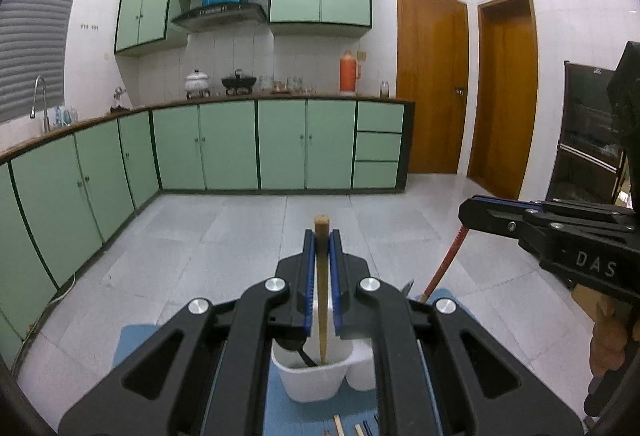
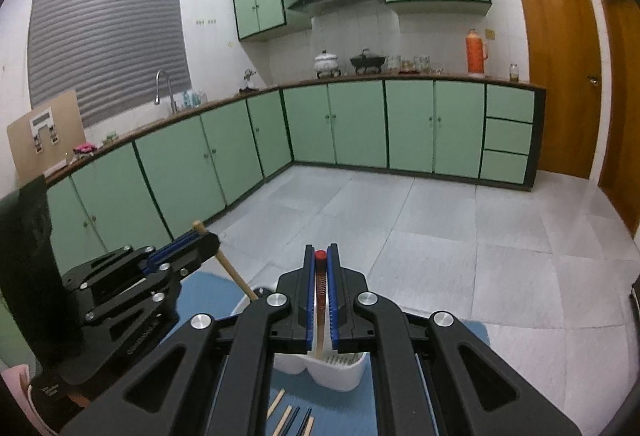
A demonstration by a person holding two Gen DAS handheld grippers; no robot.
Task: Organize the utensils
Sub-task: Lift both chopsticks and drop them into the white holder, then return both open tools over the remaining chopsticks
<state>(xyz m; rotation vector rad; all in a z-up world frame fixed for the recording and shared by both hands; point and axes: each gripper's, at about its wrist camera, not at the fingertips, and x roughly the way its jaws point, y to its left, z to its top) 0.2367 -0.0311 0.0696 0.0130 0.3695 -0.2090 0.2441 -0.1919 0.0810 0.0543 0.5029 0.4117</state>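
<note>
My left gripper [image 1: 322,236] is shut on a wooden-handled utensil [image 1: 322,300] that stands upright, its lower end inside the left compartment of a white utensil holder [image 1: 312,380]. My right gripper [image 2: 320,252] is shut on a red-tipped chopstick [image 2: 320,300] whose lower end reaches into the right compartment of the white utensil holder [image 2: 340,376]. In the left wrist view the right gripper [image 1: 468,214] holds the red chopstick [image 1: 442,264] at the right. In the right wrist view the left gripper [image 2: 204,236] holds the wooden handle [image 2: 234,272] at the left.
The holder stands on a blue mat [image 1: 280,412] on a table. Several loose chopsticks [image 2: 292,416] lie on the mat in front of the holder. Beyond are a tiled floor [image 2: 440,236], green cabinets [image 1: 224,148] and wooden doors [image 1: 432,84].
</note>
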